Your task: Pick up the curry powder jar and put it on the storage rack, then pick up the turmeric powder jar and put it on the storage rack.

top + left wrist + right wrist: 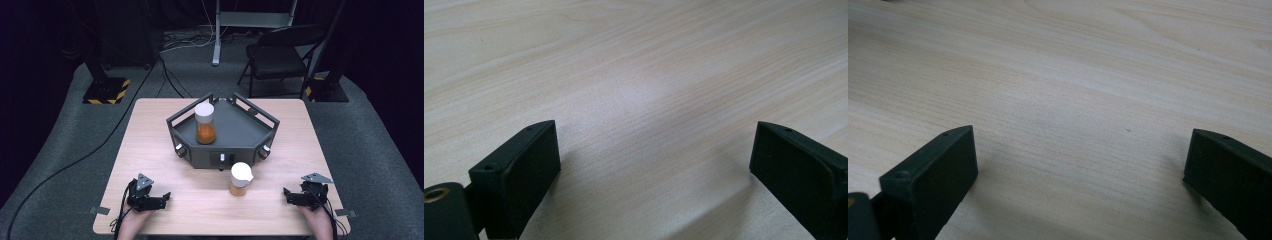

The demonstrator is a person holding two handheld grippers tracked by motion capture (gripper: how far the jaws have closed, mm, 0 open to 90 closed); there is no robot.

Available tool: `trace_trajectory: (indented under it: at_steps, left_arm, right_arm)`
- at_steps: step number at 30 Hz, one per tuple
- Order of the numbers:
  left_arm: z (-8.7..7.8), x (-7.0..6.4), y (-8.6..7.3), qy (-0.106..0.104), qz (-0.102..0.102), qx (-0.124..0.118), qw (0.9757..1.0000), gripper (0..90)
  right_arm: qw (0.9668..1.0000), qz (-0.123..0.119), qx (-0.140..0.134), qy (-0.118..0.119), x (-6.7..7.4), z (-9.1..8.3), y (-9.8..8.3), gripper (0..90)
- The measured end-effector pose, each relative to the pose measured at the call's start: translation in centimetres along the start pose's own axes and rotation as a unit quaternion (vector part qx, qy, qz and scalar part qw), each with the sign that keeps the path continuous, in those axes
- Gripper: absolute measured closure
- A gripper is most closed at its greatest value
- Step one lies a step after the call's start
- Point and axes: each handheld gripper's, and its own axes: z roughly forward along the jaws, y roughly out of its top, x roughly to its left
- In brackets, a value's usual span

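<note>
Grippers first: left gripper (150,199) and right gripper (299,196) low at the near edge of the table (150,130), one per corner, both spread wide with nothing between the jaws. Same story up close, left gripper (654,160) and right gripper (1078,165) gaping over bare wood.

Jar (241,179) upright between them, a bit nearer the right one, well apart from both, just in front of the tray (235,131). White top, orange stuff in the lower part.

Main worry, probably: knocking that jar over. Narrow, top-heavy looking, standing free on smooth wood, so easy to clip with one jaw on a sideways approach and send rolling or spilling. Also easy to grab too high on the white top and end up with a tilt or a slip. Can't tell whether sealed. Second worry: bumping the tray front and its knobs (222,158) right behind, not much room back there. Tall jar (205,123) on the tray's left side also at risk from a careless reach over the rail.

Surface: pale wood grain, matte, clean, small grey tabs (99,210) at the near corners. Beyond: grey carpet (60,150), black cables (75,160) snaking across, hazard-striped stand bases (106,91) left and right, folding chair (280,55) behind, everything past that pretty dark.
</note>
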Motion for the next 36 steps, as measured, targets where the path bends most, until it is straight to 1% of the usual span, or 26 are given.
trace_trajectory:
  at_steps: [4,26,31,36]
  left_arm:
    - [0.04,-0.08,0.04,0.002,-0.003,0.0,1.0,4.1]
    - [0.05,-0.09,0.06,0.002,-0.004,0.001,1.0,3.9]
    - [0.07,-0.08,0.07,0.002,-0.003,0.001,1.0,3.8]
    - [0.07,-0.08,0.08,0.002,-0.004,0.001,1.0,3.7]
  right_arm:
    - [1.0,0.0,0.0,0.0,0.0,0.0,0.0,0.0]
    - [1.0,0.0,-0.001,0.0,-0.02,-0.05,-0.07,0.0]
    - [1.0,0.003,-0.004,0.0,-0.15,-0.28,-0.24,3.2]
    - [0.9999,0.011,-0.003,0.006,-0.41,-0.47,-0.23,4.3]
